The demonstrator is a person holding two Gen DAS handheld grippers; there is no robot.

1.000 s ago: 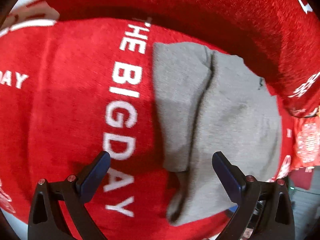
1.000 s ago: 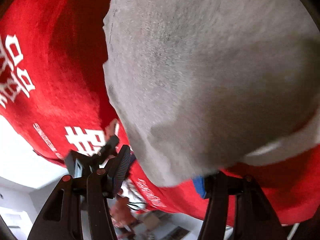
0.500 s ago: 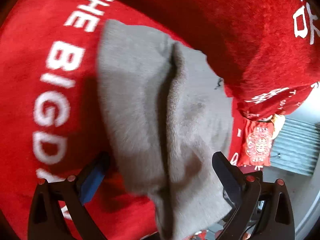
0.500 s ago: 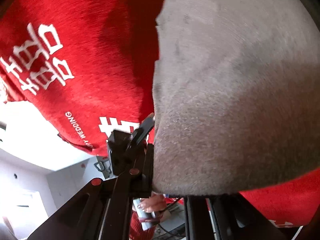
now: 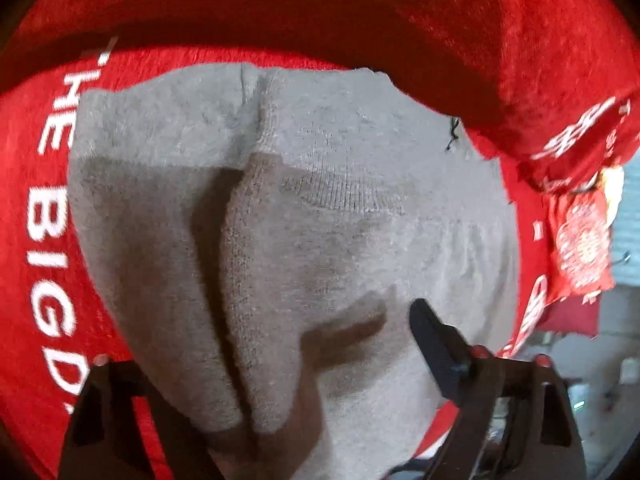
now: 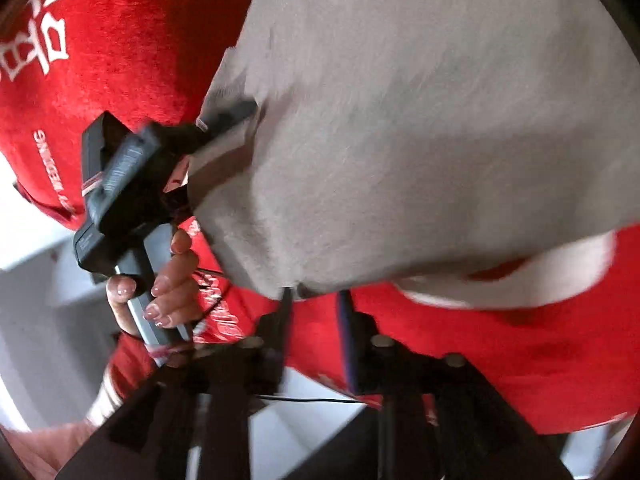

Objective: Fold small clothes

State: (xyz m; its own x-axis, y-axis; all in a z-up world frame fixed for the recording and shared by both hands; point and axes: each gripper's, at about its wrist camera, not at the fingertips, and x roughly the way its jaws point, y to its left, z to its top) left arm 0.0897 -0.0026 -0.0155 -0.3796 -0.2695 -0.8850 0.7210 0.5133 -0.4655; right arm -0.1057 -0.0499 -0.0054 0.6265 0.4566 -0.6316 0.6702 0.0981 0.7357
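From the left wrist camera, the grey garment (image 5: 320, 208) lies on the red cloth (image 5: 360, 12) with white lettering, doubled over with a ridge running down its middle. The left gripper (image 5: 276, 340) sits right at its near edge: the right finger rests on top of the fabric, while the left one is hidden under the near fold. The fingers stand well apart, so they look open around the garment's near end, not pinching it. The risk I see here is that closing now would grab both layers at the ridge, or only the top one, and drag the fold crooked.

From the right wrist camera, the garment (image 6: 400, 120) fills most of the view, its near edge hanging into the right gripper (image 6: 316, 304). Those fingers are close together with the fabric edge meeting them, so I judge them clamped on the garment, though the picture is blurred. The other gripper (image 6: 120, 184) shows at the garment's far side, a hand (image 6: 160, 284) around its handle. A thin hold on a soft edge like this could slip out if pulled sharply
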